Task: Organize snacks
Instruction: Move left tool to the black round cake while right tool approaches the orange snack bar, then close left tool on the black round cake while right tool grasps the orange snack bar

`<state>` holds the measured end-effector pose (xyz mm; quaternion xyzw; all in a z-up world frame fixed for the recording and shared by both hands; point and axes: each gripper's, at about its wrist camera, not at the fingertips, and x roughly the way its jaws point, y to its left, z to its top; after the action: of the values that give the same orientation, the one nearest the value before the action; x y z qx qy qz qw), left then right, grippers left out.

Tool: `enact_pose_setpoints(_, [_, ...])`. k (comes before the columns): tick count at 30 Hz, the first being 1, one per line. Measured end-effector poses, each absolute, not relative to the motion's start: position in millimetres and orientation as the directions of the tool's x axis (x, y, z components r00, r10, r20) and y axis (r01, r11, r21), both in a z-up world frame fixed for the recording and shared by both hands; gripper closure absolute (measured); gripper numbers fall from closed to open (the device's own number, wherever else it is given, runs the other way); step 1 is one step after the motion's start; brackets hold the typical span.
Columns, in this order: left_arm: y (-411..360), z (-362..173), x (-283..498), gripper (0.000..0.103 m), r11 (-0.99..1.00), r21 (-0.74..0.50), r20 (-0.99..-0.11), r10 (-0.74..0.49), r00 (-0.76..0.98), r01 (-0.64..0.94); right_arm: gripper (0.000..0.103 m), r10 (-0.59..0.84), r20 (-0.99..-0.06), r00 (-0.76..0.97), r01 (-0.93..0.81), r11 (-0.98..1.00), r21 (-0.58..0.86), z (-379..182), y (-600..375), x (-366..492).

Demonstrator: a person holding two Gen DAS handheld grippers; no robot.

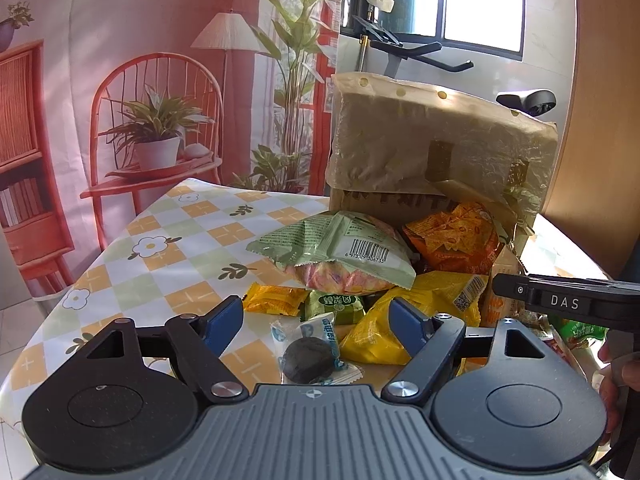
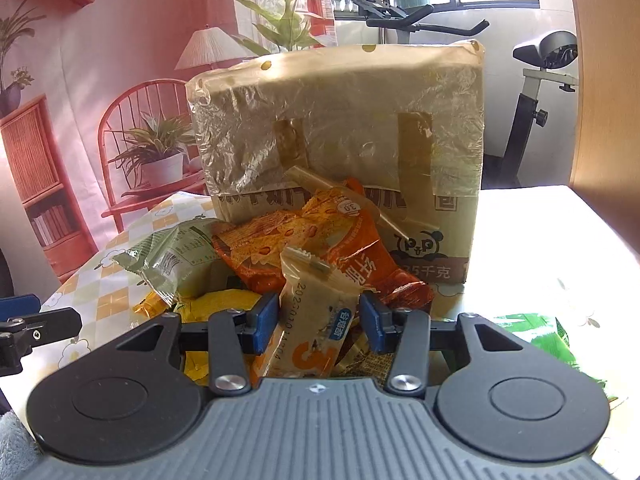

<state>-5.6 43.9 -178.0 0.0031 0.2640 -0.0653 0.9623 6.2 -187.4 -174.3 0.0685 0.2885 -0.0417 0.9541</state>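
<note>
Snacks lay heaped at the centre of both frames, piled against the foot of a taped cardboard box (image 2: 340,128) that stood upright behind them, presumably the container they belong in; the heap rested on a checked floral tablecloth (image 1: 152,248) filling the left of the left wrist view. At lower centre of the right wrist view, the right gripper (image 2: 318,322) was clenched on a beige snack bar (image 2: 316,312), held upright between the blue pads so that it stood clear of the orange chip bag (image 2: 320,236) behind it; that grip looked meant for lifting it out. The left gripper (image 1: 318,320) stood released, jaws wide; a clear-wrapped dark round sweet (image 1: 310,358) lay between its fingers, untouched, probably the next pick. A green bag (image 1: 344,252) topped the pile.
</note>
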Motion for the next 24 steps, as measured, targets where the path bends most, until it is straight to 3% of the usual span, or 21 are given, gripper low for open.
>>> enact_pose_setpoints(6, [43, -179, -4, 0.021, 0.991, -0.025, -0.514, -0.127, 0.848, 0.133, 0.050, -0.025, -0.567, 0.823, 0.123, 0.983, 0.135, -180, -188, 2])
enact_pose_setpoints(9, [43, -180, -4, 0.021, 0.990, -0.026, -0.515, -0.129, 0.847, 0.135, 0.041, -0.009, -0.579, 0.815, 0.131, 0.977, 0.168, -181, -189, -1])
enact_pose_setpoints(16, [41, -183, -5, 0.023, 0.988, -0.021, -0.524, -0.139, 0.841, 0.151, 0.042, 0.036, -0.618, 0.785, 0.153, 0.956, 0.250, -195, -194, -1])
enact_pose_setpoints(24, [41, -186, -4, 0.023, 0.988, -0.013, -0.536, -0.137, 0.833, 0.154, 0.042, -0.012, -0.660, 0.751, 0.136, 0.981, 0.138, -200, -177, 9])
